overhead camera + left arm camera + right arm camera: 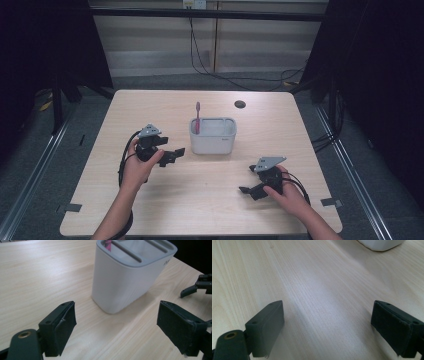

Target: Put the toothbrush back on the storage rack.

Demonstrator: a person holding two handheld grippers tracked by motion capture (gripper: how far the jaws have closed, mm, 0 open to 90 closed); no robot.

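Observation:
A white slotted holder (213, 135) stands near the middle of the wooden table (150, 200), with a pink toothbrush (197, 117) upright in its left slot. My left gripper (176, 154) hovers just left of the holder, pointing at it, open and empty. In the left gripper view the holder (130, 275) stands close ahead between the black jaws, the pink toothbrush (108, 244) showing at its top, my left gripper (116, 327) apart from it. My right gripper (246, 190) rests low at the front right, open, with bare table between its jaws (327, 327).
A dark round hole (240, 104) sits in the table's far right part. Cables run over the floor behind the table. In the left gripper view the right gripper (197, 287) shows at the far right. A corner of the holder (379, 244) shows atop the right gripper view.

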